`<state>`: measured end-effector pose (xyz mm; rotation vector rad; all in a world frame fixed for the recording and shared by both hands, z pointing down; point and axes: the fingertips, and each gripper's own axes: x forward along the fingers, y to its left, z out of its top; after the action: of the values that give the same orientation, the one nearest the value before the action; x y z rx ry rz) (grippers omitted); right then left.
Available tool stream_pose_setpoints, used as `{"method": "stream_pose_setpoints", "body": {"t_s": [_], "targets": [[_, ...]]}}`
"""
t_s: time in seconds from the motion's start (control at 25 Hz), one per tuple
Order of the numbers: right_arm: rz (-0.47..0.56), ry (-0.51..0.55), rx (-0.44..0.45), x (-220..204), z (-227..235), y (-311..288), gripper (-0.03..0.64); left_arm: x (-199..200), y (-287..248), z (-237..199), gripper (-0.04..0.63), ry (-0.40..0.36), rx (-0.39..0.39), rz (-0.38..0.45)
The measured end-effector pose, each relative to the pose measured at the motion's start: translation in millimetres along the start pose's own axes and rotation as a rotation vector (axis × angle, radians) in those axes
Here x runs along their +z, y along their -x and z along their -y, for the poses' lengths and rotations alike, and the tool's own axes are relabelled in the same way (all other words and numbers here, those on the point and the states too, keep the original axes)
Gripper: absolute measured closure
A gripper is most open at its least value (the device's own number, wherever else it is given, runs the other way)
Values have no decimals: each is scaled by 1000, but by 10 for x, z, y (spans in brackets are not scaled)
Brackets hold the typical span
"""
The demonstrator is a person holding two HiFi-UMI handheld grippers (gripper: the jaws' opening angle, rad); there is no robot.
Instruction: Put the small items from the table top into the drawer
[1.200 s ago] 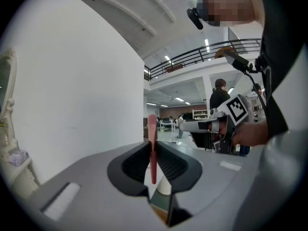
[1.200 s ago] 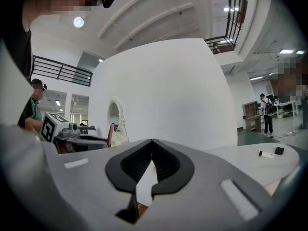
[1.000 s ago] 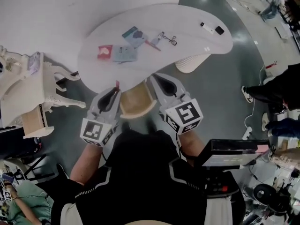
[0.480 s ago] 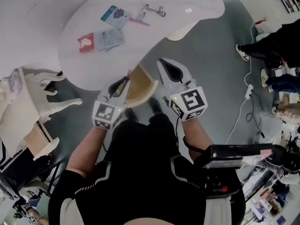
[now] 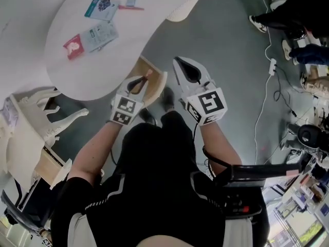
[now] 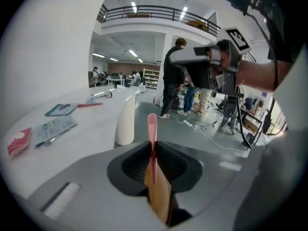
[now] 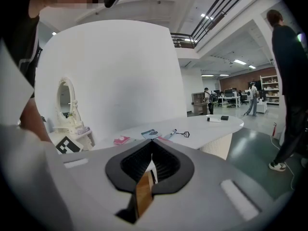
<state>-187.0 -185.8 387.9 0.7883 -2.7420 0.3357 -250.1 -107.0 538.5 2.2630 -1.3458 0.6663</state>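
Pink stick [image 6: 152, 129] on its way to the drawer [image 5: 157, 81]: our L tool [image 6: 152, 153] pinches it low on the shaft, the rest standing straight up past the tips. It hangs right over the open wooden drawer, which sits just below and between both tools. Our R tool [image 7: 151, 153] has its jaws pressed together w/ nothing plainly in them, just R of the drawer.

Handling, as we judge it: the stick looks slim, light and stiff, so it needs little force, but a rod this thin may pivot in a two-pad pinch. Hold it close to mid-length and let go low.

The rest waits on the desk [image 5: 67, 71], ahead and L of the L tool: a red packet [image 5: 73, 46], pale packets [image 5: 101, 35] and a teal card [image 5: 102, 6], w/ a couple of smaller bits farther on. These look flat, light and bendy, prob. slick on the smooth top. We'd take each by an edge, or slide it to the rim first.

The desk is white, glossy and curved, on a ribbed white pedestal [image 6: 125, 121]. A white carved dresser [image 5: 28, 122] is well L of the L tool. The floor [image 5: 226, 45] is grey-green, w/ cables [image 5: 267, 96] off to the R. It's an open hall w/ a railed upper level and people standing in the bkgd.
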Motion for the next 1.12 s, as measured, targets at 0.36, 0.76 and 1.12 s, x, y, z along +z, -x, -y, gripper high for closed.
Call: {"method": "stream_pose_setpoints", "body": {"t_s": [0.36,0.76,1.12], "targets": [[-4,-61,-17,-358,66,308,614,-855,-623,-98,549,142,-27,-213],[-28,-74,-53,-664,182,393,614,-1485,-1027,-283,549,271,27,-374],[-56,-91,-99,-905,274,578,614,-1805,-1274,-319,549,262,10,-518]]}}
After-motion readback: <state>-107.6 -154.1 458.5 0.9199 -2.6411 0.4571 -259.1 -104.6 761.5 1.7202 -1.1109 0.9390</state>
